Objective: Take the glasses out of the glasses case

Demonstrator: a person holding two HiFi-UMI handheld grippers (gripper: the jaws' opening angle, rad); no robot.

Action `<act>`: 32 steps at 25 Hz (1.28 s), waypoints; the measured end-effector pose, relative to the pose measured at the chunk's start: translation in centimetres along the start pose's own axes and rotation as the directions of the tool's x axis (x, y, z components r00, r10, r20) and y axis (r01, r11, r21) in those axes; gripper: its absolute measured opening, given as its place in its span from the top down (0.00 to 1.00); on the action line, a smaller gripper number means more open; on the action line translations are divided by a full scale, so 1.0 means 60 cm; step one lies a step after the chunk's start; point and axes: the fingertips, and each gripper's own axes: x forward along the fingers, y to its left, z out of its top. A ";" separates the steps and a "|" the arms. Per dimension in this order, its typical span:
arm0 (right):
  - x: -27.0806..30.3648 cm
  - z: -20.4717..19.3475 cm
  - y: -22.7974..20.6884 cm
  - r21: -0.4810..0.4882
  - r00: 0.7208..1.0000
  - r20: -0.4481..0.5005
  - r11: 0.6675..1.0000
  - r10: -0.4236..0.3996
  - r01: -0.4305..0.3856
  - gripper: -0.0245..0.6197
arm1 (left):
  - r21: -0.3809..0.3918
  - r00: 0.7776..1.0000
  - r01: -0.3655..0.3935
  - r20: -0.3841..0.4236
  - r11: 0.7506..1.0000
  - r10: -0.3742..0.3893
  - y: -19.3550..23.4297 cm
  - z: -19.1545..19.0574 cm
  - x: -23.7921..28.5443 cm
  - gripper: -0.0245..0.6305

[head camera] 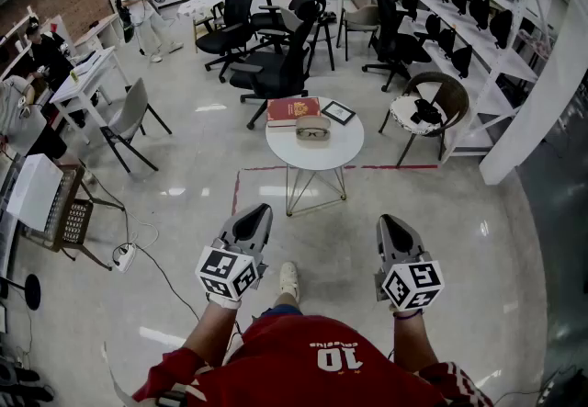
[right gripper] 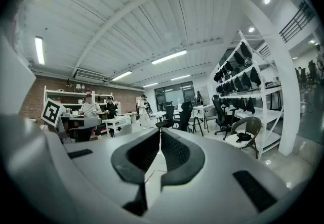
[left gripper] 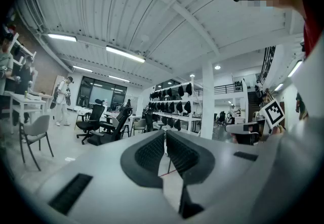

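Observation:
In the head view a small round white table (head camera: 335,150) stands a few steps ahead. On it lies a tan glasses case (head camera: 313,132) with dark-framed glasses showing in it. Both grippers are held low near the body, well short of the table. The left gripper (head camera: 260,211) is shut and holds nothing, and so is the right gripper (head camera: 390,221). In the left gripper view the left gripper (left gripper: 165,132) points across the room with its jaws together. The right gripper view shows the right gripper (right gripper: 160,131) likewise with jaws touching. Neither gripper view shows the case.
A red book (head camera: 293,110) and a small framed card (head camera: 338,112) share the table. A wicker chair (head camera: 432,107) stands to its right, black office chairs (head camera: 276,70) behind it, a grey chair (head camera: 129,116) at left. Red tape (head camera: 395,167) marks the floor. Shelving (head camera: 478,19) lines the right wall.

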 end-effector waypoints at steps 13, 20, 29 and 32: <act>-0.012 0.005 0.002 0.011 1.000 0.003 1.000 -0.001 0.001 0.93 | -0.001 1.000 -0.006 -0.011 1.000 0.006 -0.008 0.006 -0.009 0.93; -0.010 0.000 0.007 -0.010 1.000 0.005 1.000 -0.008 0.008 0.93 | 0.002 1.000 0.017 -0.014 1.000 -0.017 -0.012 0.002 0.004 0.93; 0.005 -0.003 0.009 0.010 1.000 -0.008 1.000 -0.003 0.003 0.93 | -0.007 0.999 0.039 -0.021 0.999 -0.039 0.002 -0.003 0.025 0.93; 0.019 -0.004 0.004 0.009 1.000 -0.015 1.000 -0.007 0.007 0.93 | -0.014 0.999 0.044 -0.022 0.999 -0.045 0.014 -0.004 0.040 0.93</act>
